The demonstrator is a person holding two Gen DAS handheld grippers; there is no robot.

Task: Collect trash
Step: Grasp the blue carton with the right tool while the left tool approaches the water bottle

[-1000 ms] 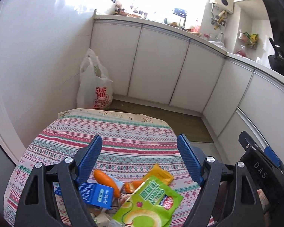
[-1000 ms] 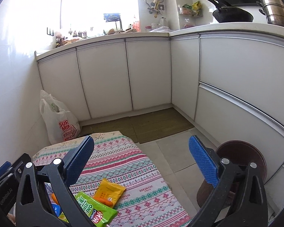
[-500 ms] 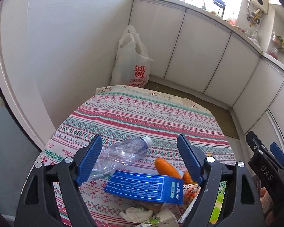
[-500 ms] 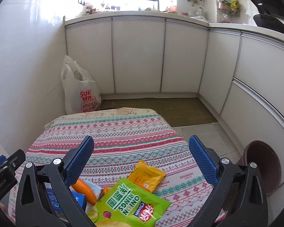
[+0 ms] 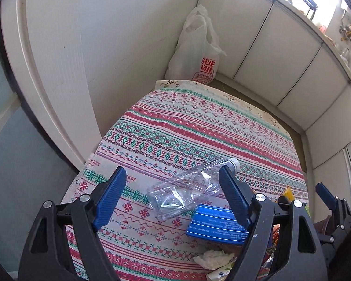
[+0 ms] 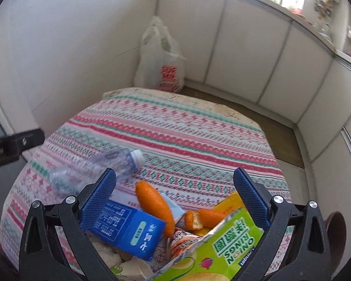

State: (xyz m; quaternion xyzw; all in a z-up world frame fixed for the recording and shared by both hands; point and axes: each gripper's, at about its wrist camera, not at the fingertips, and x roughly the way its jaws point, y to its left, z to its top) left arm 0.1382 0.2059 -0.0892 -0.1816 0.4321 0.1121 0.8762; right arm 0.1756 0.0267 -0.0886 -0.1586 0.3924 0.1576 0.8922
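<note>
Trash lies in a loose heap at the near edge of a table covered with a striped patterned tablecloth (image 5: pixel 199 126). Both grippers hang above it, tilted down toward the cloth, and neither holds anything.

In the left wrist view the left gripper (image 5: pixel 173 194) has its blue pads spread wide apart. A crumpled clear plastic bottle (image 5: pixel 187 189) lies on its side on the cloth in the gap between them, its white cap pointing up and to the right; the pads do not press on it. Just below the bottle, touching its lower end, sits a blue carton (image 5: pixel 215 222), and nearer still a wad of white tissue (image 5: pixel 213 257).

In the right wrist view the right gripper (image 6: pixel 175 196) is likewise wide open with nothing clamped. Between and below its fingers lie the blue carton (image 6: pixel 131 229), an orange carrot-shaped piece (image 6: pixel 156 206) leaning across a pale wrapper, a second, broken orange piece (image 6: pixel 206 217) to its right, a yellow packet (image 6: pixel 229 203) and a green onion-rings bag (image 6: pixel 224 250) at the bottom edge. The bottle (image 6: pixel 96 171) lies to the left, partly behind the left finger.

Beyond the table a white plastic shopping bag (image 5: pixel 196 49) with red lettering stands on the floor in the corner, against white cabinet doors (image 5: pixel 280 65)
</note>
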